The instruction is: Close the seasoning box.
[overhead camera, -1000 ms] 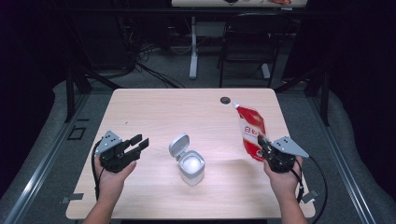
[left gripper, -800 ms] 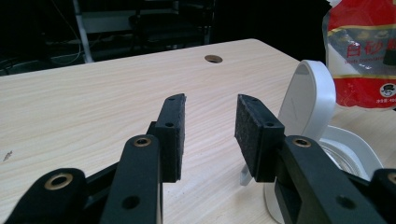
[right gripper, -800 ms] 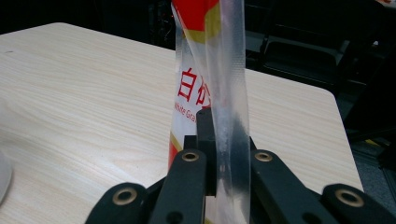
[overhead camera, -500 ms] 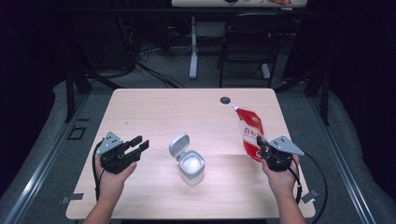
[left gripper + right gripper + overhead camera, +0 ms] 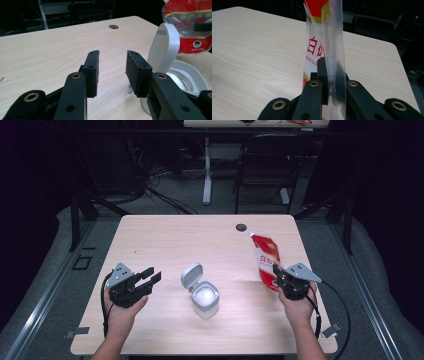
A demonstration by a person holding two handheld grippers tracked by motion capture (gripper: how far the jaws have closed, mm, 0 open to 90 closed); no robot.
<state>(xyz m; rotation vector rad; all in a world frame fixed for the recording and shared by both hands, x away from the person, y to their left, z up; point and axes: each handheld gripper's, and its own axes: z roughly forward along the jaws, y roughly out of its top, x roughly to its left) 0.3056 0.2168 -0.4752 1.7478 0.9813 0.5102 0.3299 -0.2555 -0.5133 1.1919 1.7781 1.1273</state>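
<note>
Dark floor, cables and a chair (image 5: 264, 170) are seen behind the pale wooden bench (image 5: 165, 240). At the bench's right side, the red and white pouch (image 5: 265, 261) is held upright by the right gripper (image 5: 278, 276), whose jaws are clamped on the pouch's clear sealed edge (image 5: 334, 62). Near the middle of the bench stands a white container (image 5: 204, 298) with its hinged lid (image 5: 191, 276) raised. The left gripper (image 5: 149, 277) is held over the bench's left part, its jaws set apart with nothing between them, well apart from the container.
</note>
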